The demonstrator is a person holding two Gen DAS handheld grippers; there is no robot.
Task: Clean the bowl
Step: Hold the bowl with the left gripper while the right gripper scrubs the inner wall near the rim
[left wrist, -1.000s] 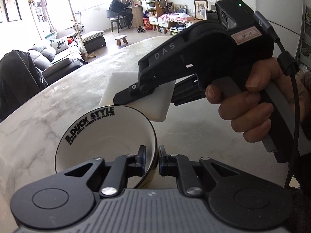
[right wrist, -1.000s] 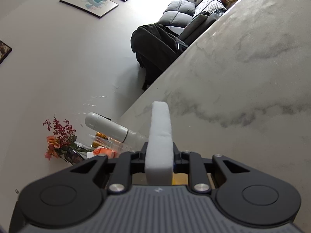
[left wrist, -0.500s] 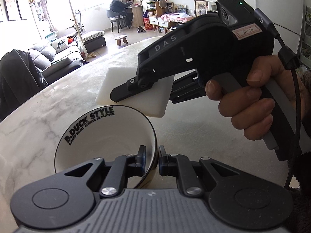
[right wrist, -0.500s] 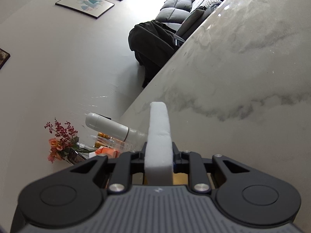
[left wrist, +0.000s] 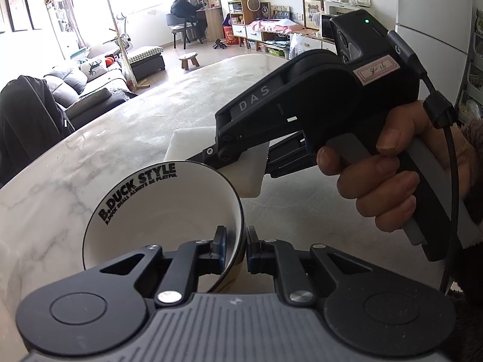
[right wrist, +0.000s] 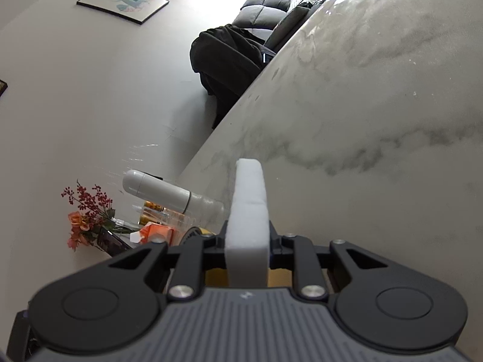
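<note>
Your left gripper [left wrist: 233, 249] has its jaws closed down on the rim of the bowl [left wrist: 157, 217], one finger inside the wall and the other outside it. The bowl is white with a dark edge and black lettering printed on the inner wall, and it sits tipped so its opening faces up and toward the left of the left wrist view, above the marbled surface [left wrist: 60, 187]. Whether its base touches the surface you cannot tell from here.

Your right gripper [left wrist: 217, 158] comes in from the right of that view, gripped in your right hand [left wrist: 389, 178]. Its jaws are pressed tight against a white sponge [left wrist: 250, 175], which shows as a flat slab just behind the far rim of the bowl; whether it touches the rim cannot be told. The bowl's edge hides the gripper's tips.

In the right wrist view the same sponge [right wrist: 248, 211] stands on edge between the jaws and sticks out forward past them, with the grey-veined surface [right wrist: 377, 105] beyond it. The bowl does not appear in this view. At the left, past the surface's edge, there is a pale cylinder-shaped bottle [right wrist: 157, 188] lying across the frame, a bunch of red and orange flowers [right wrist: 87, 214], and a dark cloth draped over a chair [right wrist: 226, 57] near a grey sofa [right wrist: 265, 9].
</note>
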